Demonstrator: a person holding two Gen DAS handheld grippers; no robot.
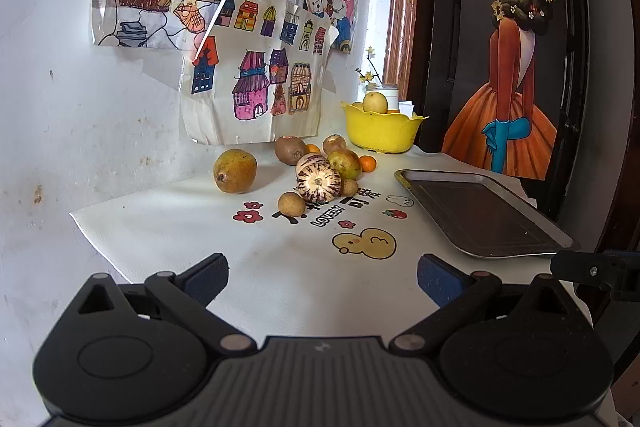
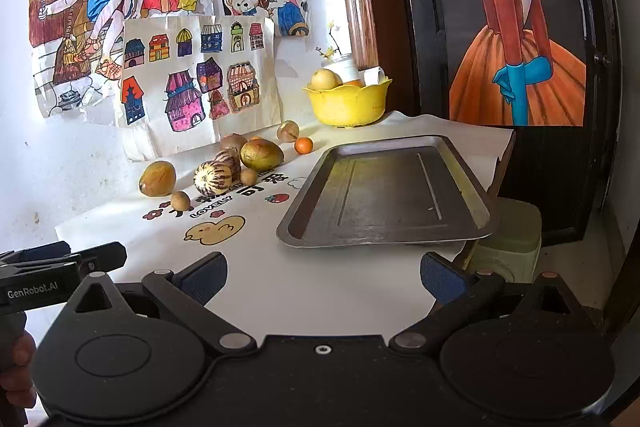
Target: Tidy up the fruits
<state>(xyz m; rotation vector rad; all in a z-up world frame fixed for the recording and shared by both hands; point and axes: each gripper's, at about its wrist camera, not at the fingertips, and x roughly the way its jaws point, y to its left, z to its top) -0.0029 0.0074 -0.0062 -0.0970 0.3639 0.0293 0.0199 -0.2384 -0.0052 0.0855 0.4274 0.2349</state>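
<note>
Fruits [image 1: 318, 167] | ahead of left tool [image 1: 322, 277] | well apart | tool empty

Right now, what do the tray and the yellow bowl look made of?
Tray: looks like metal, dull grey brushed finish, with a bright rim and soft reflections. Yellow bowl: probably plastic, with uniform glossy colour and a moulded scalloped rim; glazed ceramic can't be ruled out.

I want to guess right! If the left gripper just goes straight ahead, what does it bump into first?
Probably the small round brown fruit at the front of the pile, with the striped melon just behind. The left gripper is open and empty; depth is hard to judge.
</note>
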